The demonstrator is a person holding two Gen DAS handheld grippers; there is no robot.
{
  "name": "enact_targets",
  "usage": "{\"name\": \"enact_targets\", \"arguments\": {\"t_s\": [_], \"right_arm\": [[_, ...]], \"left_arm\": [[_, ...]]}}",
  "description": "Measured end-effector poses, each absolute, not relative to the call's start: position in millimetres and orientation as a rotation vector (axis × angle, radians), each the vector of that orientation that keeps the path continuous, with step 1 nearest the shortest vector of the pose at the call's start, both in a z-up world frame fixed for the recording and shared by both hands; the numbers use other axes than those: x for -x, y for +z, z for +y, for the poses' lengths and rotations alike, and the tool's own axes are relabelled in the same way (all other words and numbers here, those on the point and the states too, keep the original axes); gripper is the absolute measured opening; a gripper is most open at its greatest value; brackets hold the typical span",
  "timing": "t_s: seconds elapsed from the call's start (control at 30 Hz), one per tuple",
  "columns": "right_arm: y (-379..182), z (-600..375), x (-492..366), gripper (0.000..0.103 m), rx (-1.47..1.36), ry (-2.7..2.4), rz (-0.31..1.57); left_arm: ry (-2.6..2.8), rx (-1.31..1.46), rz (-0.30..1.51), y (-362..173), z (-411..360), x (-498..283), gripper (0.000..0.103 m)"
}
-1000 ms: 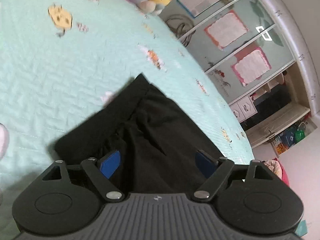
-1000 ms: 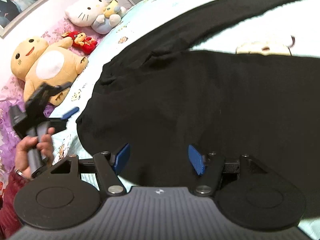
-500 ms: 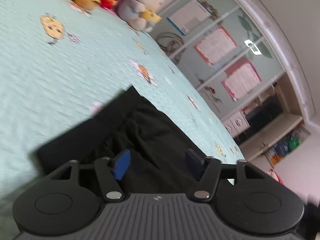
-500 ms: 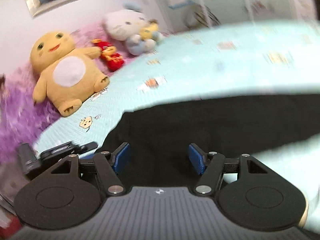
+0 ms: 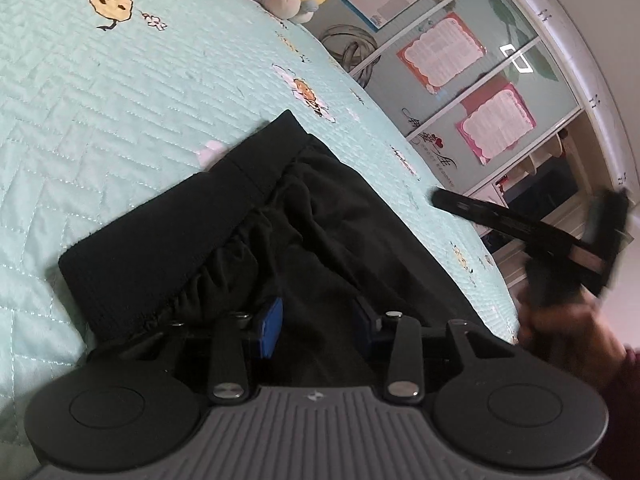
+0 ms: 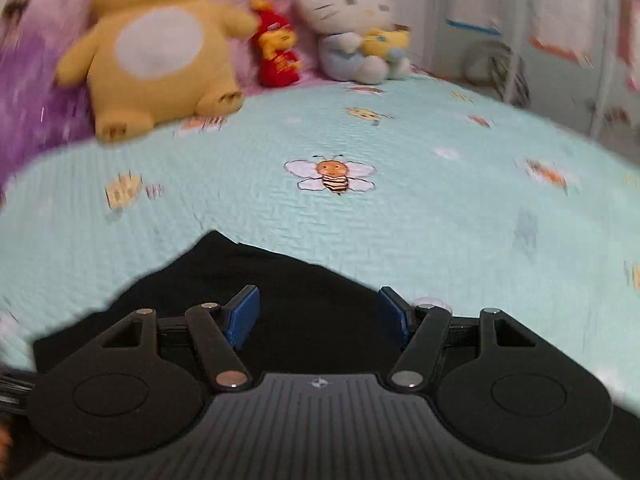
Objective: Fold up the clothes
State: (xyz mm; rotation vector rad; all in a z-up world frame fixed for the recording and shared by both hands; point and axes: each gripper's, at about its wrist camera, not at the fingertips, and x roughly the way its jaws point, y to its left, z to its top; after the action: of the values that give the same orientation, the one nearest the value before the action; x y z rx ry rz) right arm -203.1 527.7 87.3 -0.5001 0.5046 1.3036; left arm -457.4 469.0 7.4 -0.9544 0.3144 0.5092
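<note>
From the left wrist camera, the black garment (image 5: 248, 240) lies on the mint quilted bed (image 5: 100, 120), its banded edge toward the bed's middle, while its near part runs under the left gripper (image 5: 318, 316) and is cut off there. That gripper's jaws are closing with gathered black cloth between the two blue pads; whether they press it yet is hard to tell. At the right edge the right gripper (image 5: 520, 232) and the hand (image 5: 568, 332) holding it are blurred. The right wrist camera, blurred throughout, shows its own jaws spread wide, clasping nothing, over the garment's pointed edge (image 6: 280, 280). Only this view shows all three plush toys: yellow (image 6: 156, 48), red (image 6: 278, 54), white (image 6: 352, 24).
</note>
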Motion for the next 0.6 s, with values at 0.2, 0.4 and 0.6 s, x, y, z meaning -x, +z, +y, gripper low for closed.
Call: {"name": "enact_targets", "arguments": {"t_s": [0.2, 0.4, 0.6], "right_arm": [[61.1, 579.6, 187.7, 0.065, 0.710, 1.329, 0.456], [43.2, 600.4, 161.9, 0.065, 0.856, 1.380, 0.481], [36.0, 607.0, 132.2, 0.065, 0.898, 1.406, 0.576]], "left_arm": [[0.478, 0.934, 0.317, 4.9, 471.6, 455.4, 0.043], [0.471, 0.905, 0.320, 4.3, 469.5, 453.7, 0.043], [0.469, 0.879, 0.321, 3.3, 467.0, 451.6, 0.045]]}}
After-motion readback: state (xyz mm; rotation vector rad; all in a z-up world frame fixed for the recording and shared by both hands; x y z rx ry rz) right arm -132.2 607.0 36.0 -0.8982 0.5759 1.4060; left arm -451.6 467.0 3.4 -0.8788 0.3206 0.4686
